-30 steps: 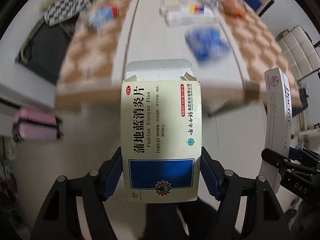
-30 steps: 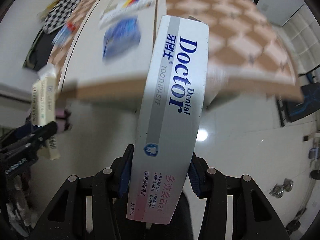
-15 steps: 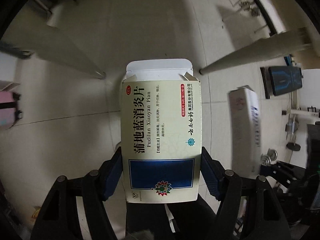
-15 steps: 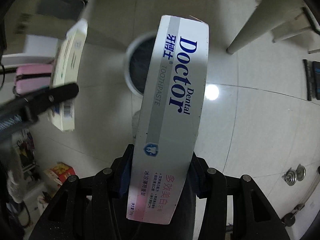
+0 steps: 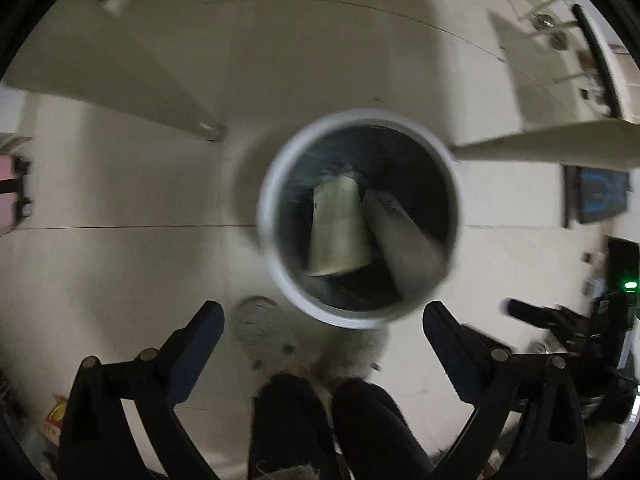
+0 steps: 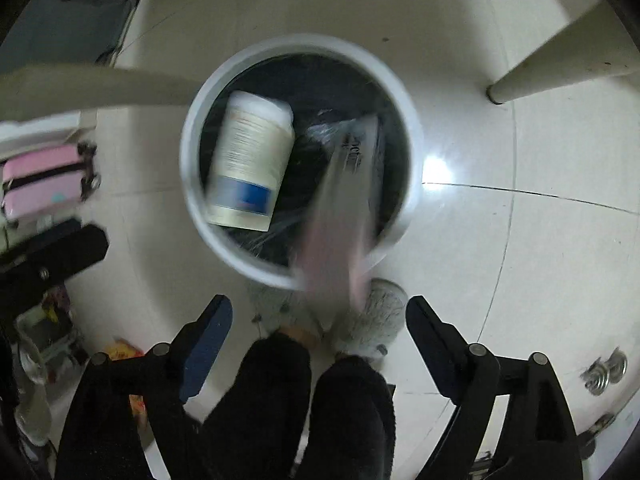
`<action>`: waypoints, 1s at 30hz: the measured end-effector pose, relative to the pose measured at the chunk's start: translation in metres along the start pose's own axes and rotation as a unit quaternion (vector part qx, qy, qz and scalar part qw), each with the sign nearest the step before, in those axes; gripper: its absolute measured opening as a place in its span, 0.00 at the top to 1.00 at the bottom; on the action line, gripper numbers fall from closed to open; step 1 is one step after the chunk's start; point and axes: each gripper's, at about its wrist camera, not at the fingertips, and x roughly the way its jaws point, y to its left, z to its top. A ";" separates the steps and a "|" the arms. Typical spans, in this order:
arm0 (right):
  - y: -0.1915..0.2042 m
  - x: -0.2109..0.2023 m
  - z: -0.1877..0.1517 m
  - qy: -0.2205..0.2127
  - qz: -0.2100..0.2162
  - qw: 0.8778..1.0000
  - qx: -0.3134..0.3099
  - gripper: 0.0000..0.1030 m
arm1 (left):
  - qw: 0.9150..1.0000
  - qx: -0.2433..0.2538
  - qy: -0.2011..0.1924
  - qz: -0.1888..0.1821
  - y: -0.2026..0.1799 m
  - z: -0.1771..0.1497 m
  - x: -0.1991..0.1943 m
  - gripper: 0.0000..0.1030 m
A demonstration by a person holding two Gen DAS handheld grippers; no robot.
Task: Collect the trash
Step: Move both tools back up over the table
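Pale tiled floor (image 6: 500,92). Medicine box (image 6: 250,160) lies inside the bin (image 6: 192,128); toothpaste box (image 6: 344,200), blurred, apparently straddles the rim and could tip out. Left gripper (image 5: 320,338) and right gripper (image 6: 319,330) both released, empty.

A pale tiled floor (image 6: 520,140) carries a white-rimmed trash bin (image 6: 208,100) and table legs (image 6: 560,76).

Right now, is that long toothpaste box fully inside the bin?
Not fully: the toothpaste box is blurred, its lower end overlapping the bin rim. Both grippers are open.
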 end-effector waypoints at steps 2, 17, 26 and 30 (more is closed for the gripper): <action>0.003 0.001 0.008 -0.021 -0.022 0.999 0.010 0.02 | 0.999 -0.002 -0.023 0.024 0.002 -0.004 -0.004 0.02; 0.036 -0.058 -0.030 -0.086 -0.116 0.989 0.038 0.02 | 0.994 0.004 -0.045 0.100 0.008 -0.047 -0.034 0.02; 0.067 -0.130 -0.049 -0.106 -0.118 0.987 0.037 0.02 | 0.994 0.005 -0.040 0.099 0.001 -0.070 -0.090 0.02; 0.087 -0.174 -0.063 -0.116 -0.116 0.986 0.036 0.02 | 0.995 0.007 -0.043 0.092 -0.001 -0.084 -0.136 0.02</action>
